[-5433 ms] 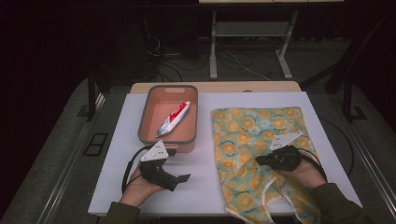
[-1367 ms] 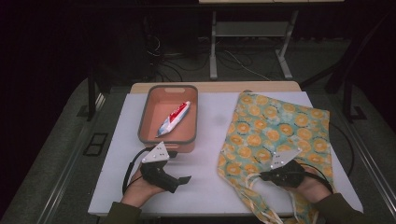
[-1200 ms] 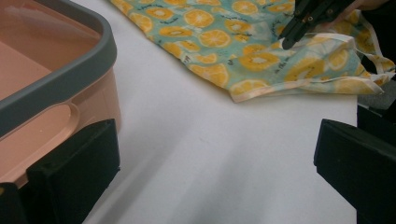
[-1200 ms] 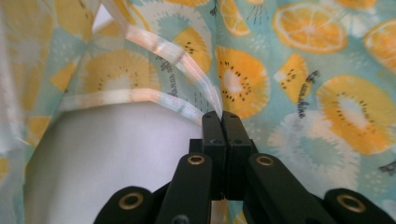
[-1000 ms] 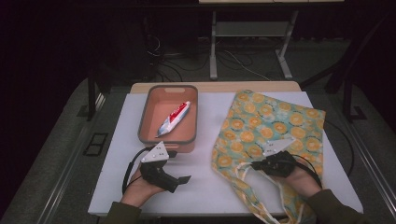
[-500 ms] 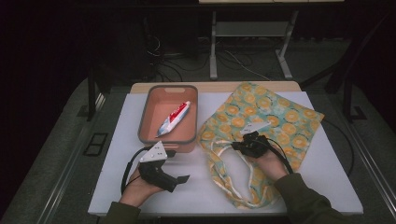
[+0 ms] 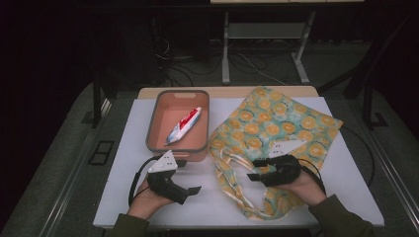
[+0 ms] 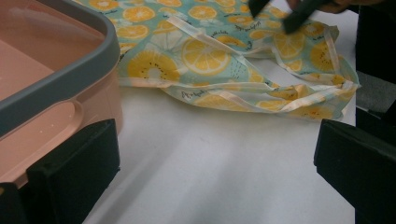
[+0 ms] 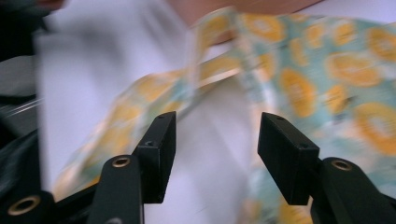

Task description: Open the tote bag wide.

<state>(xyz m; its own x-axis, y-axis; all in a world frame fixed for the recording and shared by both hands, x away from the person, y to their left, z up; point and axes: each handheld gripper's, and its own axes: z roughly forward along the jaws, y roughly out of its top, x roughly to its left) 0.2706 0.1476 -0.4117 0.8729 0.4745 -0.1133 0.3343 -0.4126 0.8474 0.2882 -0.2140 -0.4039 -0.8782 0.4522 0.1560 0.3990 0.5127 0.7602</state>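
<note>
A cloth bag [image 7: 281,121] printed with orange slices lies crumpled on the white table [image 7: 123,197], right of a pink bin [image 7: 154,129]. Its cream handles [image 7: 231,159] trail toward the front. My right gripper [image 7: 254,169] hovers over the bag's front left part, open, with nothing between its jaws; in the blurred right gripper view the bag [image 9: 327,70] lies under the gripper [image 9: 217,149]. My left gripper [image 7: 190,176] rests open on the table in front of the bin. In the left gripper view the gripper [image 8: 215,172] has the bin [image 8: 46,70] beside its left jaw and the bag [image 8: 210,56] ahead.
A red and white toothpaste tube [image 7: 184,124] lies inside the grey-rimmed bin. The right gripper's jaws [image 8: 299,11] show at the top of the left gripper view. Bare table lies at the front left and far right.
The right gripper has moved left across the table, and the bag has shifted and turned with it toward the bin, bunching its handles. The left gripper has stayed still.
</note>
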